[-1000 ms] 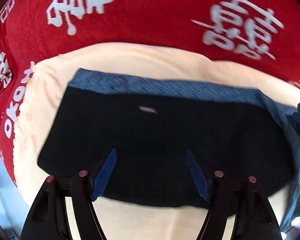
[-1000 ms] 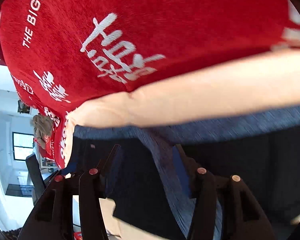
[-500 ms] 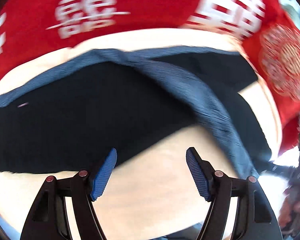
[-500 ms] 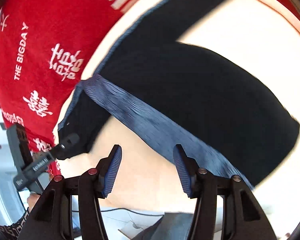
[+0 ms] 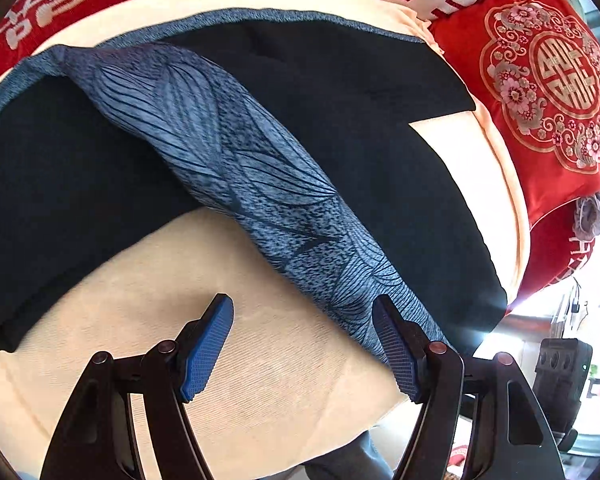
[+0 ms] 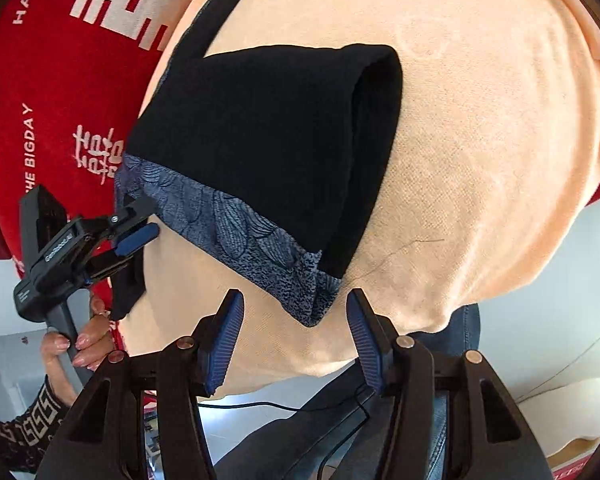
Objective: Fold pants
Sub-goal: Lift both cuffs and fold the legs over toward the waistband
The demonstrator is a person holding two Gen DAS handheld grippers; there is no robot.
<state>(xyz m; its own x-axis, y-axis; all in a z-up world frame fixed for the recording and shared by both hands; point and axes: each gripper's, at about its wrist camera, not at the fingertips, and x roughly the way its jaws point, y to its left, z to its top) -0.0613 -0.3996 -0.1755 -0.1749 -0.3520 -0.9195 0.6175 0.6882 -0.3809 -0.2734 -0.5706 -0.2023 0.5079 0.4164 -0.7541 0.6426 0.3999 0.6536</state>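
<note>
Black fabric pants with a blue leaf-patterned band [image 5: 260,168], lying folded on a peach terry cloth cover [image 5: 260,360] draped over the table. In the left wrist view, spread from 9 o'clock across the centre to 3 o'clock, with the patterned band running diagonally from 11 o'clock down to 5 o'clock. Left gripper [image 5: 303,344] held wide, blue ribbed pads apart with nothing between them, hovering over bare peach cover at 6 o'clock; right-hand pad [image 5: 396,352] just beside, possibly touching, the lower end of the patterned band, though hard to tell for sure. In the right wrist view, pants [image 6: 268,140] filling the centre as a doubled black panel, rounded fold at 1 o'clock, patterned band along the lower edge ending in a corner at 6 o'clock. Right gripper [image 6: 296,332] likewise wide and holding nothing, pads flanking that corner without touching it. Left gripper [image 6: 136,228] also visible here at 9 o'clock, jaws parted near the far end of the band, gripped by a hand with painted nails [image 6: 80,344]. Red cloth with white printed characters and lettering [image 6: 60,100] beneath the peach cover from 9 to 11 o'clock. Red embroidered cushion with a gold medallion [image 5: 556,80] at 2 o'clock in the left wrist view.
</note>
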